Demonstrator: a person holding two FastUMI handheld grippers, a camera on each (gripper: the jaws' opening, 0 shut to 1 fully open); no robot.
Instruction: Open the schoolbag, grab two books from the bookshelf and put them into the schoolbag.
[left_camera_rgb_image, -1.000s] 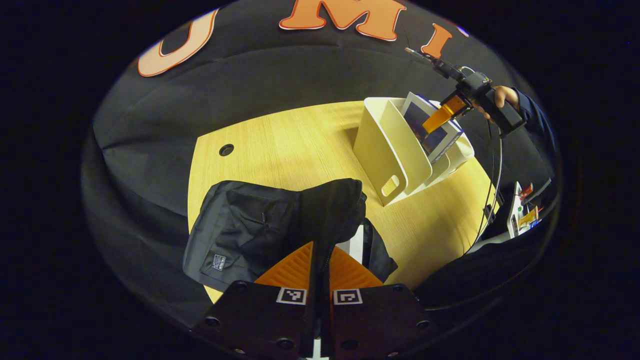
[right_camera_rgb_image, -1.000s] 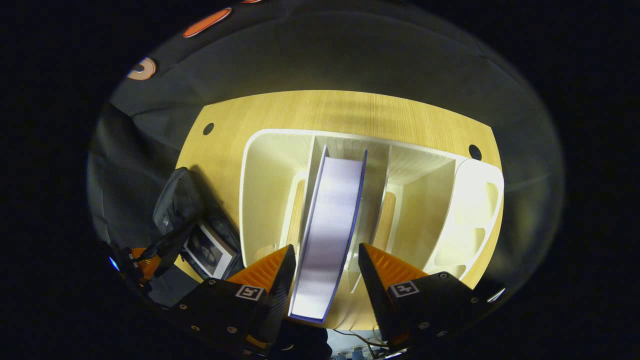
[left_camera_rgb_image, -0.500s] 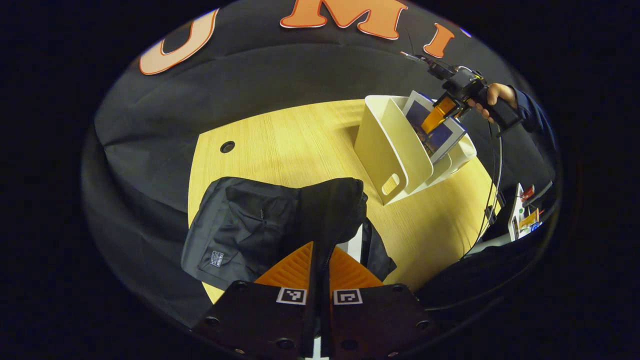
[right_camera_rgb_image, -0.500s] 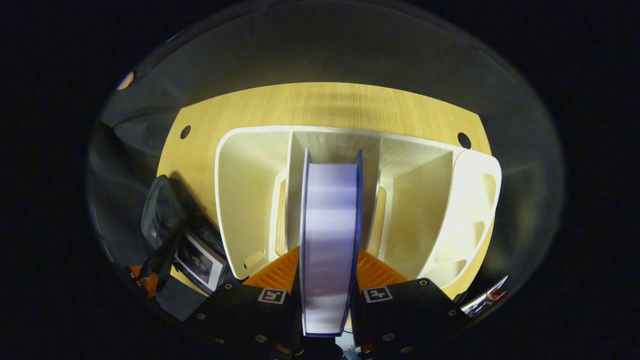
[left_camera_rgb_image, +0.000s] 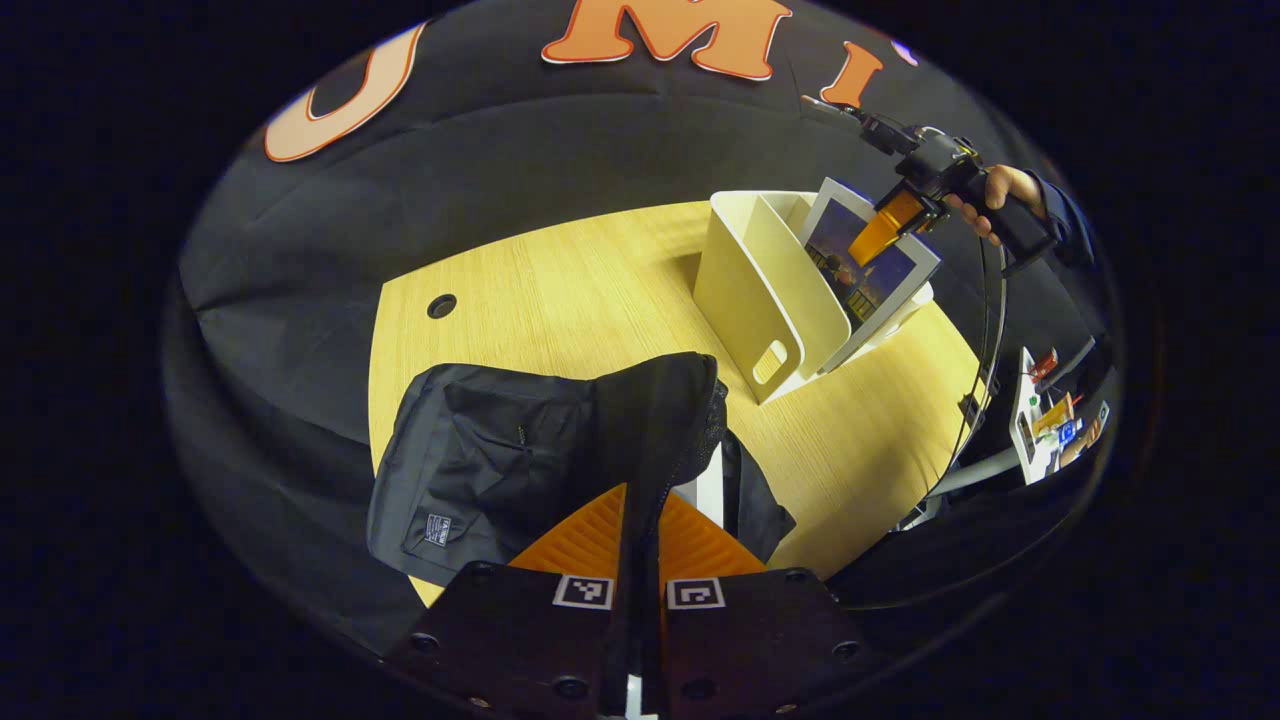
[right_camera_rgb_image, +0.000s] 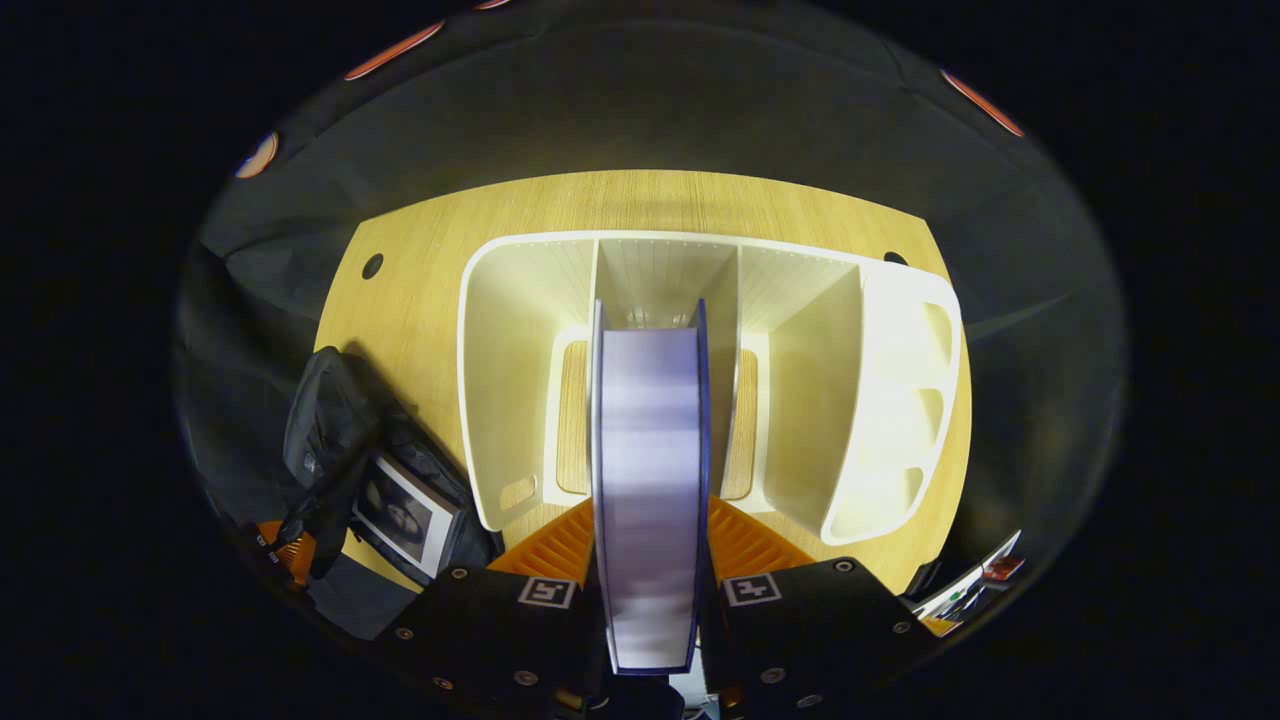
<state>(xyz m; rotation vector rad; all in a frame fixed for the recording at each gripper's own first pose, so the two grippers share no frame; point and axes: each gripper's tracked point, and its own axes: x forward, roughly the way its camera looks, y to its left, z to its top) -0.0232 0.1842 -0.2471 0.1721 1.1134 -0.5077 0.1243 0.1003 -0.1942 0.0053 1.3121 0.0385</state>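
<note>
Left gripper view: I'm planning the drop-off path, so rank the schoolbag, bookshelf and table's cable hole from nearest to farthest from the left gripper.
1. Schoolbag, its flap pinched by the left gripper.
2. Cable hole, beyond the bag, far left.
3. Bookshelf, far right; too close to call with the hole.

Open tabletop (left_camera_rgb_image: 560, 290) between schoolbag (left_camera_rgb_image: 520, 450) and bookshelf (left_camera_rgb_image: 760, 290) we list as passable; the shelf's dividers (right_camera_rgb_image: 745, 330) closely flank the book (right_camera_rgb_image: 650, 480).

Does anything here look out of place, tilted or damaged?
Nothing looks damaged or spilled. The book leans in the bookshelf because the right gripper is clamped on it. The left gripper pinches the schoolbag flap, and another book already sits inside.
</note>
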